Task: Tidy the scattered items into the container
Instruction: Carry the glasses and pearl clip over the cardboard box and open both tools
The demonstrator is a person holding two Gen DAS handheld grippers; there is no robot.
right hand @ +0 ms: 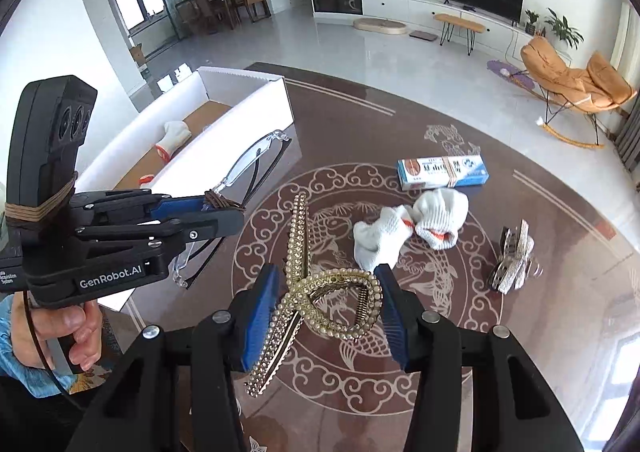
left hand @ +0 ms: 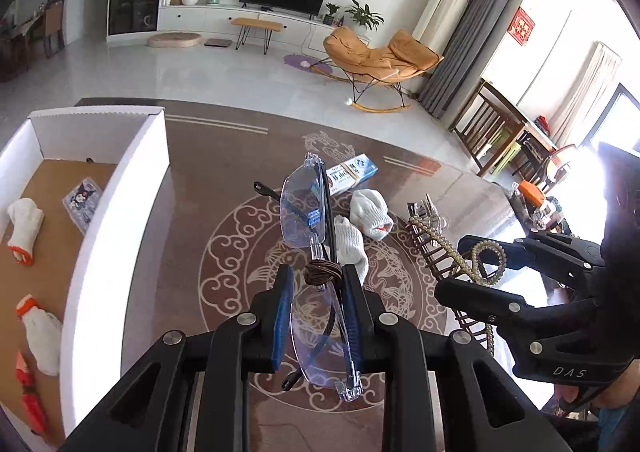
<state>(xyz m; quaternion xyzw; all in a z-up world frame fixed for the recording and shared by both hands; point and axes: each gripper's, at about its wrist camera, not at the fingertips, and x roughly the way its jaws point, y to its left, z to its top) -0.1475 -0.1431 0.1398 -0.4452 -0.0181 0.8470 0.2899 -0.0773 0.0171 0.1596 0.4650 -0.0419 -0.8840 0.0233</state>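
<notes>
My left gripper [left hand: 316, 276] is shut on clear safety glasses [left hand: 306, 208], held above the table to the right of the white box [left hand: 116, 220]. It also shows in the right wrist view [right hand: 230, 212], with the glasses [right hand: 252, 160] near the box [right hand: 256, 108]. My right gripper [right hand: 328, 286] is shut on a gold rhinestone hair clip [right hand: 320, 288] above the table; it shows at the right in the left wrist view [left hand: 460, 266] with the clip [left hand: 464, 256]. The box holds several white gloves [left hand: 26, 228] and a card [left hand: 82, 198].
On the patterned table [right hand: 400, 372] lie two white gloves [right hand: 412, 228], a blue-and-white toothpaste box [right hand: 442, 170] and a silver hair clip [right hand: 514, 258]. The table's far edge meets a shiny floor. A rocking chair [right hand: 576, 80] stands beyond.
</notes>
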